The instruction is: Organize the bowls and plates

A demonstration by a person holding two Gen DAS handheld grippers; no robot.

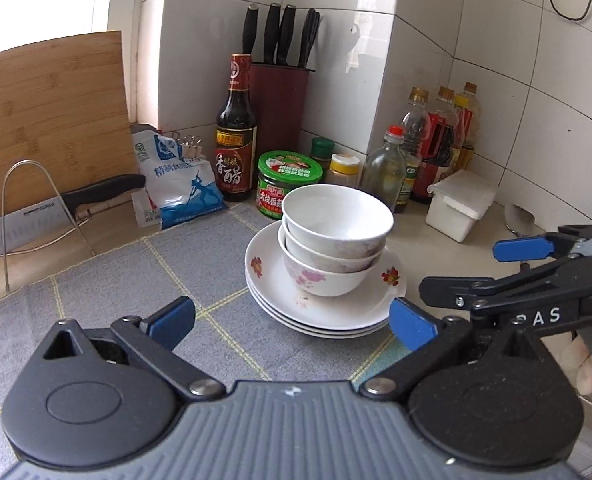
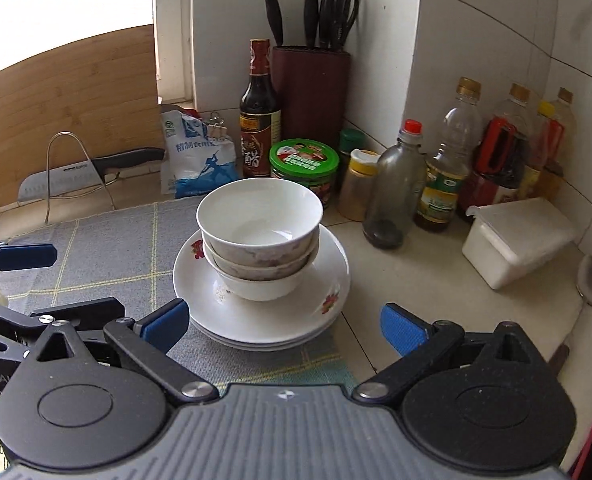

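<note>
Three white bowls (image 1: 336, 236) (image 2: 258, 236) sit nested on a stack of white flowered plates (image 1: 272, 280) (image 2: 328, 276). The stack rests on the right edge of a grey checked mat (image 1: 108, 288) (image 2: 96, 248). My left gripper (image 1: 292, 322) is open just short of the plates, its blue pads wide apart with nothing between them. My right gripper (image 2: 284, 328) is also open and empty in front of the plates. Each gripper shows in the other's view: the right gripper (image 1: 484, 270) at the right edge, the left gripper (image 2: 52, 284) at the left edge.
Behind the stack stand a vinegar bottle (image 1: 236, 132), a green-lidded jar (image 1: 286, 184), a knife block (image 1: 280, 96), a salt bag (image 1: 180, 180) and several oil bottles (image 2: 448, 160). A white lidded box (image 2: 516, 240) sits right. A knife (image 1: 56, 208) lies in a wire rack by a cutting board (image 1: 48, 112).
</note>
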